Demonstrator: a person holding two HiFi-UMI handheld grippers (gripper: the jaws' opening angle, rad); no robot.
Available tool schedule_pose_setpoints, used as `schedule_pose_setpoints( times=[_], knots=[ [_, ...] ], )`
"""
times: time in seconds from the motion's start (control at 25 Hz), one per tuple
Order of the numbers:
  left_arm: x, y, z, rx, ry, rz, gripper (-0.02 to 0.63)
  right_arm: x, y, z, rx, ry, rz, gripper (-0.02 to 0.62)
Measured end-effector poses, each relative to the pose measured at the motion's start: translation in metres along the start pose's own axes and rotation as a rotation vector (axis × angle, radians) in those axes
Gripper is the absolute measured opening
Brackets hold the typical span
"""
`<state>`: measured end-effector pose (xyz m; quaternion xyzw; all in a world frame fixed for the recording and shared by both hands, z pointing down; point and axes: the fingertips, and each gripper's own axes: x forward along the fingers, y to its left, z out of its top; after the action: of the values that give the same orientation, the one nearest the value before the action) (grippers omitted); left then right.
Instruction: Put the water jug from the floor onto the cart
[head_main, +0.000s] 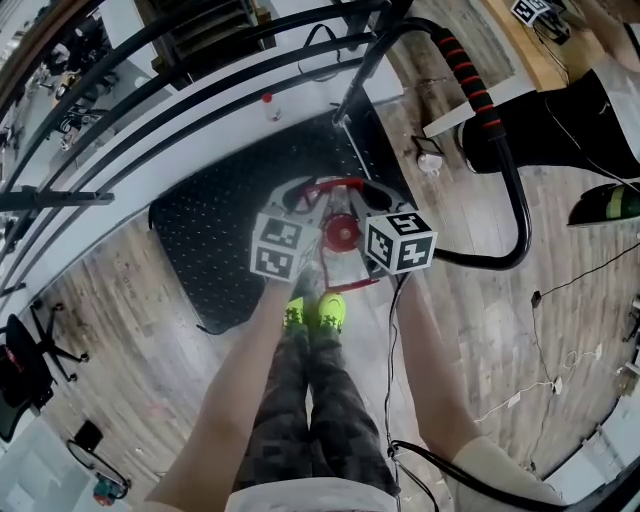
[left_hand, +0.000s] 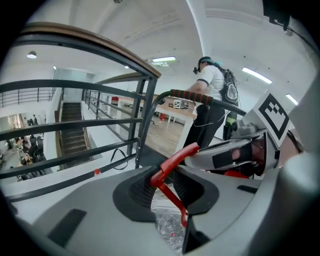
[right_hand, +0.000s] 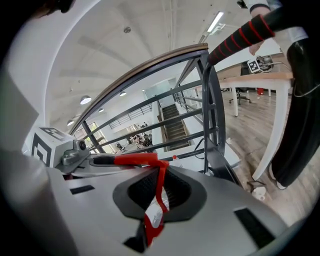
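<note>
Water jug (head_main: 340, 232) is hanging by its red handle (head_main: 335, 183) at the near edge of the cart (head_main: 220, 240) deck, just ahead of the person's shoes (head_main: 318, 312); whether its base is touching anything is not showing. Both tools are biting on that handle: the left tool (left_hand: 167, 190) is clamping it with jaws partly apart, and the right tool (right_hand: 159, 192) is pinching it with jaws almost together. To do this well, both hands should be travelling level and together, clearing the deck lip before lowering the jug well inside. Forearms are reaching forward side by side, tools angling downward.
</note>
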<state>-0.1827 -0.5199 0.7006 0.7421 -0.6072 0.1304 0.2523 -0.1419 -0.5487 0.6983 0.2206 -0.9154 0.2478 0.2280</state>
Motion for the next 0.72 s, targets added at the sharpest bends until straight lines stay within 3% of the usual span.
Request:
schedule_pose_setpoints(
  times=[0.24,0.56,0.72],
  knots=[
    [-0.003,-0.002,-0.001,-0.012,-0.002,-0.009,0.104,-0.001,0.002,-0.002,-0.011,-0.002,-0.005,0.031],
    [-0.009,-0.009,0.000,0.034,-0.020,-0.032,0.106,-0.003,0.004,0.000,-0.063,0.016,-0.013,0.032],
    [-0.014,-0.007,0.002,0.044,-0.023,-0.009,0.134,-0.003,0.003,0.000,-0.061,0.014,-0.028,0.122]
  ],
)
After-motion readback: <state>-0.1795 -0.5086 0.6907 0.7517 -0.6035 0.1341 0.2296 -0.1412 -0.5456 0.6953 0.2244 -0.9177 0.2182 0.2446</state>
